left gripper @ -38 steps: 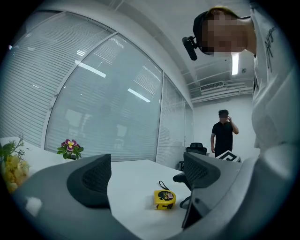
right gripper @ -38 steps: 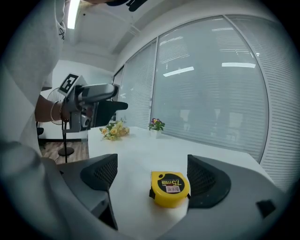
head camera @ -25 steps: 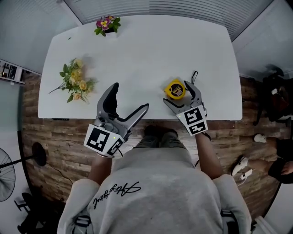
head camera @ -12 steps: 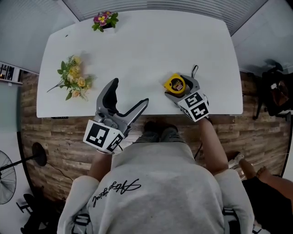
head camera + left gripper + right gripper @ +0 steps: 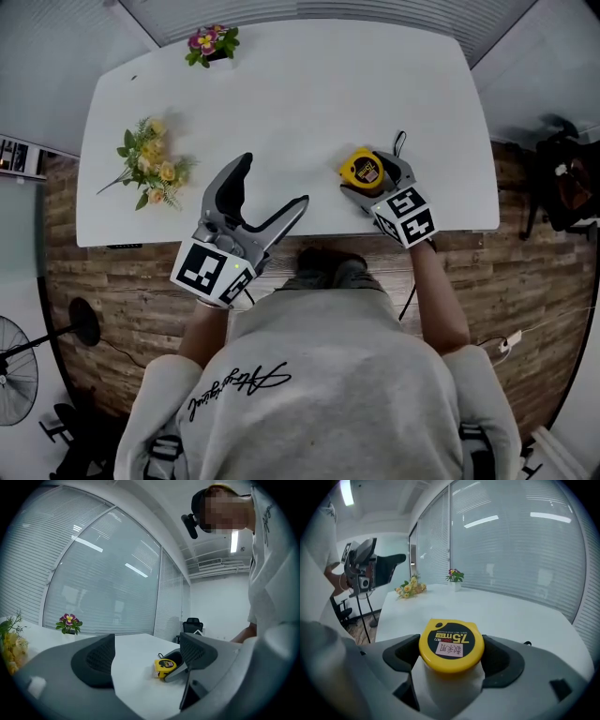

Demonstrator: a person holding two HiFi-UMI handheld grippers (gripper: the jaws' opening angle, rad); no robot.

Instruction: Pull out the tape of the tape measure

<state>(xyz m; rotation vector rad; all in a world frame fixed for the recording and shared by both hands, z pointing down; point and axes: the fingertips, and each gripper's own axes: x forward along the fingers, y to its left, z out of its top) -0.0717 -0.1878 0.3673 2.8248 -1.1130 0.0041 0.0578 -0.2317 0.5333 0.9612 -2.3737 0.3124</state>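
1. The tape measure [image 5: 361,171] lies flat on the table [image 5: 281,103], label face up, close to the table's near edge and toward its right end. No tape is seen drawn out yet.
2. The right gripper [image 5: 451,660] is angled down onto that part of the table. Its jaws have just been closing and are now set against both sides of the yellow case. The case is judged to be clamped so that it stays anchored when the tape is pulled.
3. The left gripper [image 5: 272,183] is held level over the table's near edge, about the middle. Its jaws have just been narrowed a little but are spread wide, with nothing between them. It is aimed across the table at the case, presumably so that the tape's end can be taken.
4. A yellow bouquet [image 5: 150,164] at the table's left end and a potted flower [image 5: 214,42] at its far left corner are left well clear.
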